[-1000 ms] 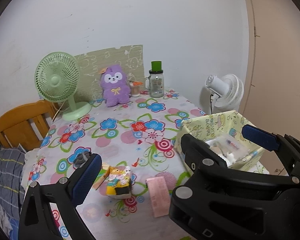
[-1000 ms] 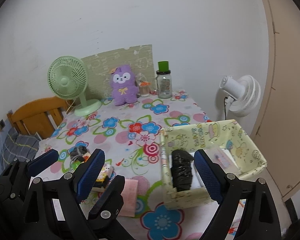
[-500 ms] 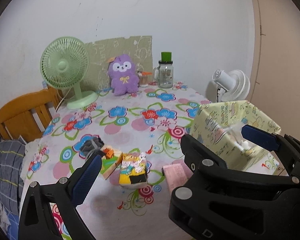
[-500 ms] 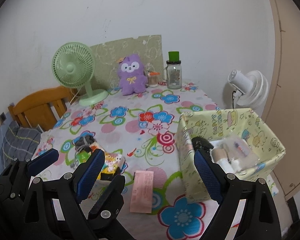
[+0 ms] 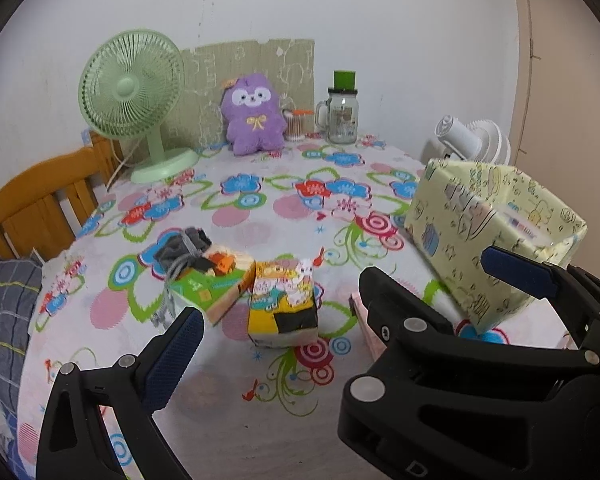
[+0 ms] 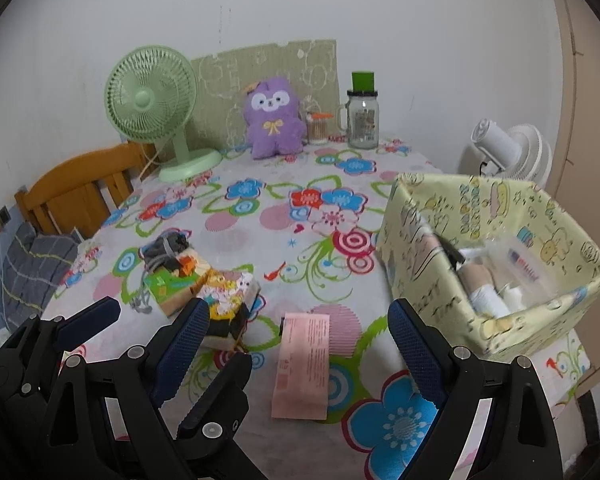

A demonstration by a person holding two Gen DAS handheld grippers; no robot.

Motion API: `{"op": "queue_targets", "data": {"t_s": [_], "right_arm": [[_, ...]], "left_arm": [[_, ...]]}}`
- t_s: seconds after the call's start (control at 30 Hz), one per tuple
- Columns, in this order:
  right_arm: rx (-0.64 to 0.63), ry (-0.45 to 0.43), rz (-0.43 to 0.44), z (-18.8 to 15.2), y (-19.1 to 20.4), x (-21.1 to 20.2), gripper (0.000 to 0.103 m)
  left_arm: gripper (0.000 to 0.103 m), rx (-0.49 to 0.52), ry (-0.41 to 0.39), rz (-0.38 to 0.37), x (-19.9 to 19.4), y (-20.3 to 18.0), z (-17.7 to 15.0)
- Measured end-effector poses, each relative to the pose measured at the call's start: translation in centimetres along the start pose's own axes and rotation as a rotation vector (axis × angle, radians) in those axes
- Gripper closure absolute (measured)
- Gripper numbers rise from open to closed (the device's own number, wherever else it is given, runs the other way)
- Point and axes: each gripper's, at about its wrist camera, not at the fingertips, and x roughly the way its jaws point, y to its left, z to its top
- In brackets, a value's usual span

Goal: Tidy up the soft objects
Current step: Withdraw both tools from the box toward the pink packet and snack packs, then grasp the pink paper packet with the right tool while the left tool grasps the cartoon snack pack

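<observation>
The pink tissue pack [image 6: 303, 364] lies flat on the floral table [image 6: 260, 216], long axis toward twelve o'clock, between the right claw's [image 6: 296, 354] released, empty jaws, the yellow storage box [image 6: 496, 264] at two o'clock, the left claw [image 5: 340, 300] likewise released.

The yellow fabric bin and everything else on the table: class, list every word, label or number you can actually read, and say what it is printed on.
"HAPPY": only a likely reading, on the inner wall of the yellow fabric bin; the line below it is blurred.
Pink paper slip: printed lines, too small to read.
Glass jar: label blurred.
Green box and yellow packet: print unreadable.
Clear packet in the bin: unreadable.
</observation>
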Motion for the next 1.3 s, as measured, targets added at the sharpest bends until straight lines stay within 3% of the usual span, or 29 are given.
{"op": "queue_targets", "data": {"t_s": [0.23, 0.63, 0.87, 1.13, 1.3], "right_arm": [[-0.004, 0.061, 0.003, -1.3, 0.2, 2.6, 0.011], [-0.005, 0.156, -0.013, -2.7, 0.1, 6.1, 0.021], [-0.015, 0.185, -0.01, -2.9, 0.4, 7.0, 0.035], [-0.037, 0.179, -0.035, -2.7, 0.4, 7.2, 0.061], [-0.03, 0.187, -0.013, -2.5, 0.0, 7.2, 0.061]], "left_arm": [[0.002, 0.006, 0.051, 0.006, 2.1, 0.5, -1.4], [0.002, 0.012, 0.124, 0.005, 4.7, 1.0, -2.7], [0.003, 0.002, 0.152, 0.006, 5.4, 1.2, -2.9], [0.002, 0.009, 0.159, 0.008, 5.6, 1.1, -2.9], [0.002, 0.016, 0.164, 0.016, 5.7, 0.7, -2.6]]}}
